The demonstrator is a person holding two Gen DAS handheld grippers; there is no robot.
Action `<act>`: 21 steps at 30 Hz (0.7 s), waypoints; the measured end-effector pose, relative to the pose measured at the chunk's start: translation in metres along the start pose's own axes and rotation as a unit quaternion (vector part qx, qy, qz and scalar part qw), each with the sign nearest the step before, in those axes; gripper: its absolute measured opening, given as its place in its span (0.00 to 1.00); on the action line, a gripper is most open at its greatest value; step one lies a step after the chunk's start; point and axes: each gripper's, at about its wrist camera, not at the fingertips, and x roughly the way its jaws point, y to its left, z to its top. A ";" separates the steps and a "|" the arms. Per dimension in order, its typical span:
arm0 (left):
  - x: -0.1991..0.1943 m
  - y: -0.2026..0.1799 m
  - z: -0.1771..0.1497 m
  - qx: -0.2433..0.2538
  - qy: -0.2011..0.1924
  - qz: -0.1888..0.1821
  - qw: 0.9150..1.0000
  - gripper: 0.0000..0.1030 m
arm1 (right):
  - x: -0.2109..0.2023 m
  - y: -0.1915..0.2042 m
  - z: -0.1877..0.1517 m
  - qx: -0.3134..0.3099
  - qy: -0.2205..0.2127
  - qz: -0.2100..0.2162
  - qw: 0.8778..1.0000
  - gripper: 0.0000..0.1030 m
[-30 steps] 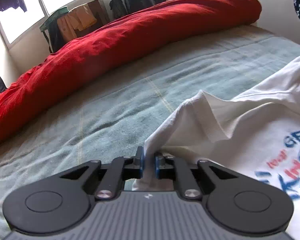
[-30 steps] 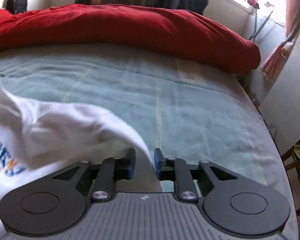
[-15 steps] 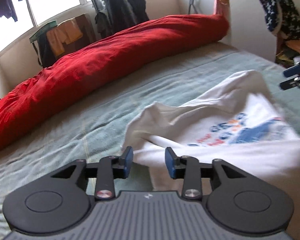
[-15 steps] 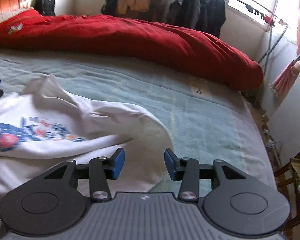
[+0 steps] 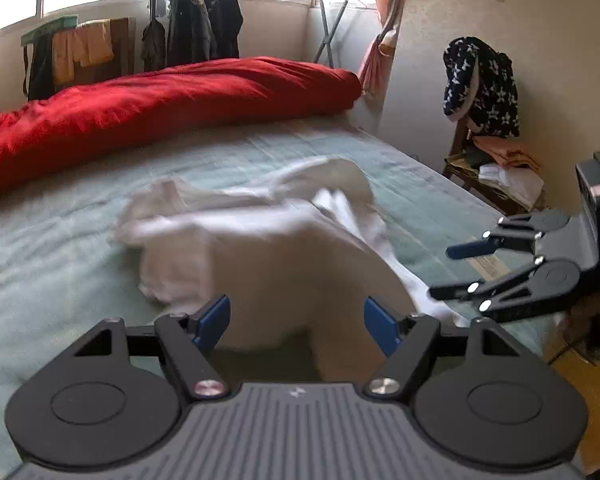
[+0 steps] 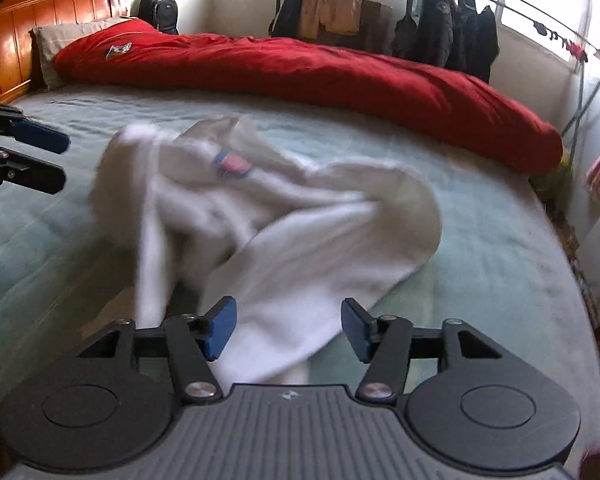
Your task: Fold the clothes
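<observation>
A: Bedroom, pale green bed sheet [image 5: 100, 248], red duvet [image 5: 160, 100] rolled along the far side, clothes rack [image 5: 204, 20] by the window. White T-shirt [image 5: 260, 240] lies bunched in the middle of the bed.

B: Tongs?

A: Left tongs [image 5: 296, 320] stand wide apart, nothing pinched. Shirt cloth shows in the gap but the blue pads [image 5: 214, 318] don't press it. Right tongs [image 6: 286, 326] same: wide gap, cloth seen behind it, no grip. Both have just been opening, with nothing left between them that they hold.

B: Why is the shirt heaped like that?

A: Likely a toss or a fold-over just let go. It sits loose and humped, not flat. Both tongs point down at the near hem from opposite ends, so the person probably means to regrip and spread it.

B: Each tong visible from the other camera?

A: Yes. Right one at the right edge of the left view, left one at the left edge of the right view, both clear of the shirt.

B: What's unclear?

A: Shirt is motion-blurred. Print [image 6: 232, 164] shows as a small red and blue patch in the right view only, unreadable. Can't tell sleeves from hem, or front from back. Near edge is hidden behind the tong bodies. Chair [image 5: 484, 152] with a starred garment [image 5: 480, 84] on it stands off the bed.
</observation>
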 end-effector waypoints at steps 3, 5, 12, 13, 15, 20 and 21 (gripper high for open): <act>0.004 -0.022 -0.017 -0.007 0.004 0.000 1.000 0.73 | -0.010 0.014 -0.025 0.034 0.003 0.010 0.999 0.67; 0.005 -0.035 -0.028 -0.011 0.006 -0.006 1.000 0.73 | -0.018 0.021 -0.038 0.049 0.000 0.008 0.999 0.69; 0.013 -0.079 -0.051 0.019 -0.011 0.026 0.999 0.72 | -0.041 0.032 -0.074 0.097 -0.014 0.018 0.995 0.75; 0.014 -0.084 -0.053 0.026 -0.015 0.032 0.999 0.72 | -0.042 0.031 -0.077 0.102 -0.015 0.020 0.994 0.75; 0.015 -0.093 -0.057 0.036 -0.024 0.045 0.998 0.71 | -0.045 0.029 -0.083 0.108 -0.014 0.020 0.994 0.75; 0.018 -0.103 -0.070 0.038 -0.044 0.064 0.996 0.70 | -0.052 0.025 -0.089 0.114 -0.015 0.014 0.993 0.76; 0.020 -0.104 -0.072 0.042 -0.047 0.072 0.995 0.70 | -0.053 0.023 -0.089 0.116 -0.015 0.015 0.993 0.76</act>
